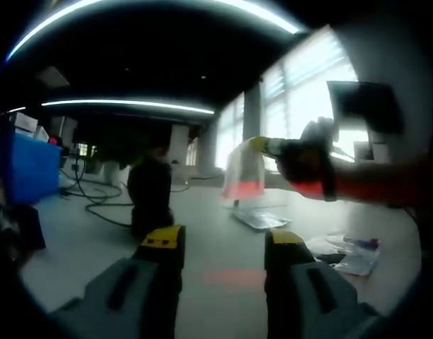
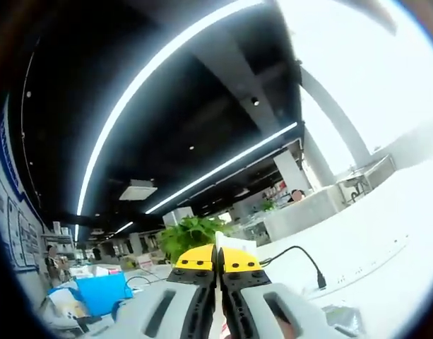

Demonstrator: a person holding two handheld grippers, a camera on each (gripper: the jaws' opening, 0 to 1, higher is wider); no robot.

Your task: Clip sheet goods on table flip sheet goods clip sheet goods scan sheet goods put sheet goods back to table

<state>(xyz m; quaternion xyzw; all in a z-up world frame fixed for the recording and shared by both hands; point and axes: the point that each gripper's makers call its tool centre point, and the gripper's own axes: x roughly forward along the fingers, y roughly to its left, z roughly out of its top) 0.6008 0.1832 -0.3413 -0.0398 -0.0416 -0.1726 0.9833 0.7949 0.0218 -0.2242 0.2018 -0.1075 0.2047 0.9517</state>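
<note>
Clear film sheet goods (image 1: 243, 173) hanging mid-frame in the left gripper view, red glow falling on its lower part | right gripper (image 1: 304, 164) pinching its top edge, jaws pressed together | left gripper (image 1: 222, 244) gaping wide, empty, above grey worktop (image 1: 223, 240) | likely light, limp, slippery; gripping near an edge seems safest | more packets (image 1: 262, 219) lying centre-right.

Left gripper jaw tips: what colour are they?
Yellow, on grey bodies; the left gripper shows this best in the left gripper view.
</note>
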